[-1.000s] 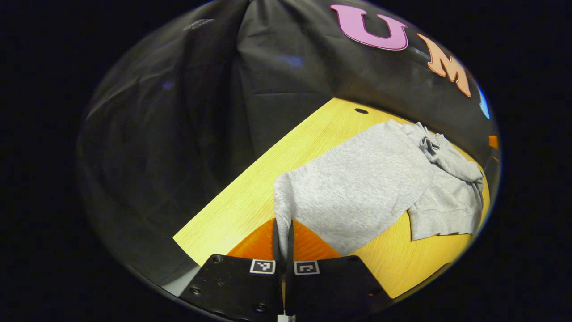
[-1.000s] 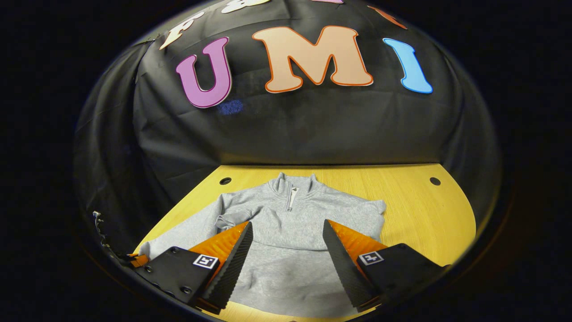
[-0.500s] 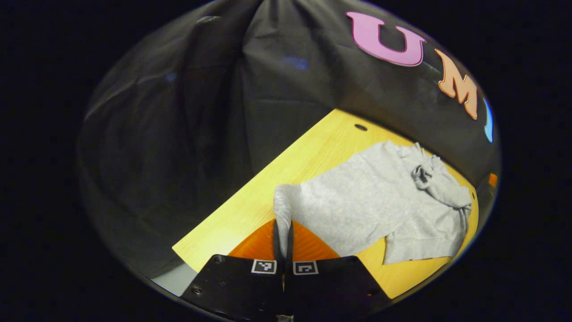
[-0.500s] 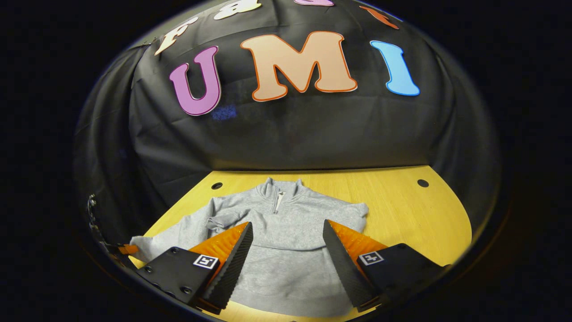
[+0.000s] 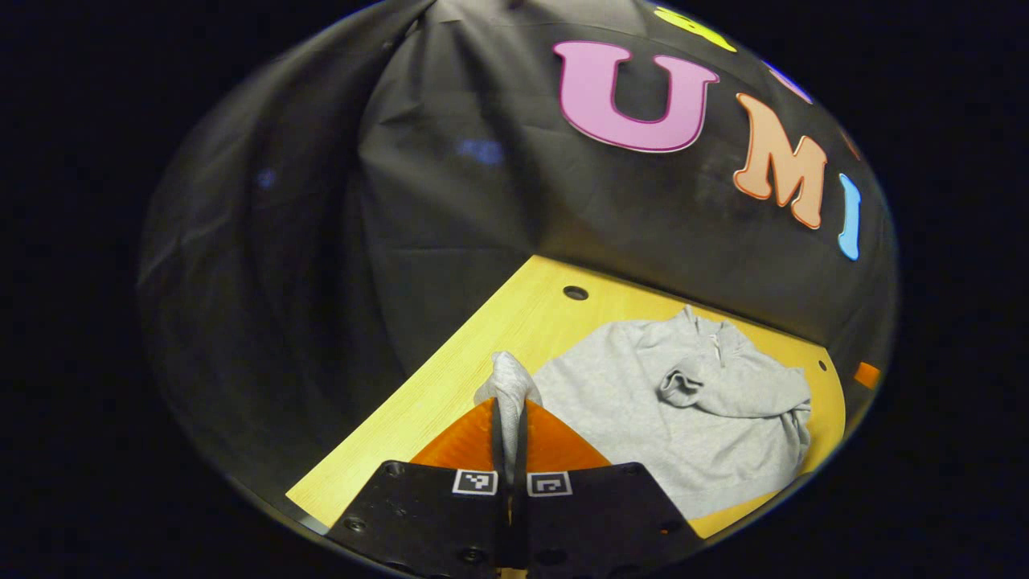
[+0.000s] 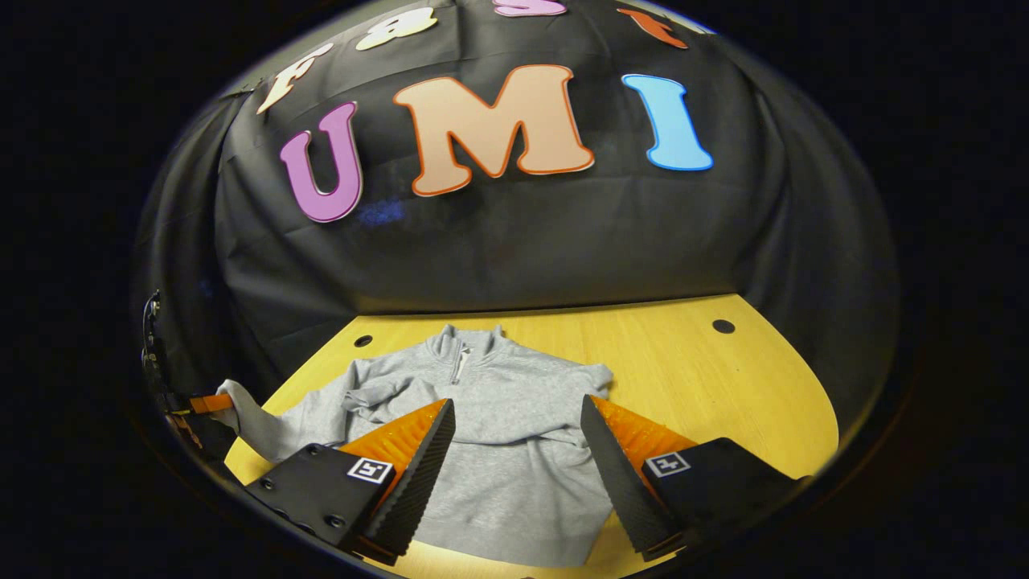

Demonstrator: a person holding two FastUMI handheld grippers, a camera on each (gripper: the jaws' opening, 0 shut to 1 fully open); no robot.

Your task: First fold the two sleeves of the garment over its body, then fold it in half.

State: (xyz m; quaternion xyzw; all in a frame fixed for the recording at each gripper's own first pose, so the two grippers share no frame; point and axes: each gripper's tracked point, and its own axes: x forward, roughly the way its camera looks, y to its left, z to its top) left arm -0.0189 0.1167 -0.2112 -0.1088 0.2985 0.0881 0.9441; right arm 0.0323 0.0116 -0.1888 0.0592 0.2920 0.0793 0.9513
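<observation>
Pinching a bunched fold of grey cloth, the left gripper [image 5: 510, 418] has its two fingers pressed together on the sleeve [image 5: 508, 384] of the sweatshirt [image 5: 683, 434], and the fabric stands up in a small peak just past the fingertips, lifted off the table [image 5: 450, 386]. Over in the right gripper view, the right gripper [image 6: 514, 434] hangs above the lower body of the garment with its fingers spread wide and nothing between them (they hover, not touching cloth as far as can be seen). Beyond those fingers the sweatshirt [image 6: 498, 434] lies face up on the wooden table [image 6: 723, 394], collar and short zip [image 6: 460, 363] pointing toward the far wall. One sleeve is already folded across the chest, its cuff [image 5: 678, 384] curled up there. At the left edge of the right gripper view, the other gripper [image 6: 211, 402] holds the stretched sleeve [image 6: 257, 418]. Farther back, two small round holes [image 6: 723, 326] sit near the table's rear edge.
</observation>
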